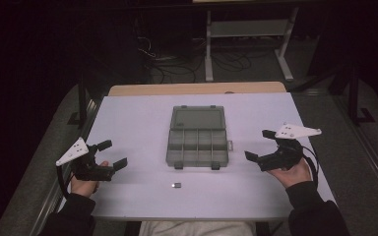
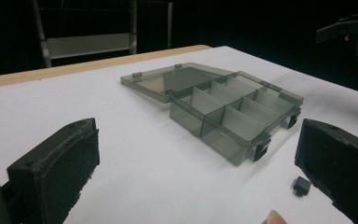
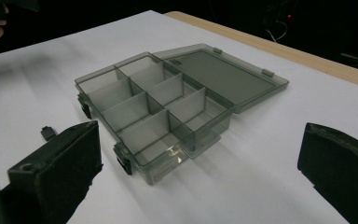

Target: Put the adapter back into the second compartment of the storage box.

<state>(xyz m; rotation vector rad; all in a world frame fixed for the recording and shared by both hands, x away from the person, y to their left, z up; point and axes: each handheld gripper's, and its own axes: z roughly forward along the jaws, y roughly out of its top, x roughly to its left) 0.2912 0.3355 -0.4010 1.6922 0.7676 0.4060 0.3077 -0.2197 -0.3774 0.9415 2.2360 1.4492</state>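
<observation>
Lying lid-away, the organizer box sits between two wide-open tools.

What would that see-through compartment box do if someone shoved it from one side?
The compartment box looks like thin hard plastic with empty cells, so probably light; it would likely slide on the smooth white table rather than tip, sitting low and flat. Its open lid might flap or drag.

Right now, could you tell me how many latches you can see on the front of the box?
2: one latch at the front-left corner of the box, one latch at the front-right corner. A small dark piece lies loose on the table nearer the person.
</observation>
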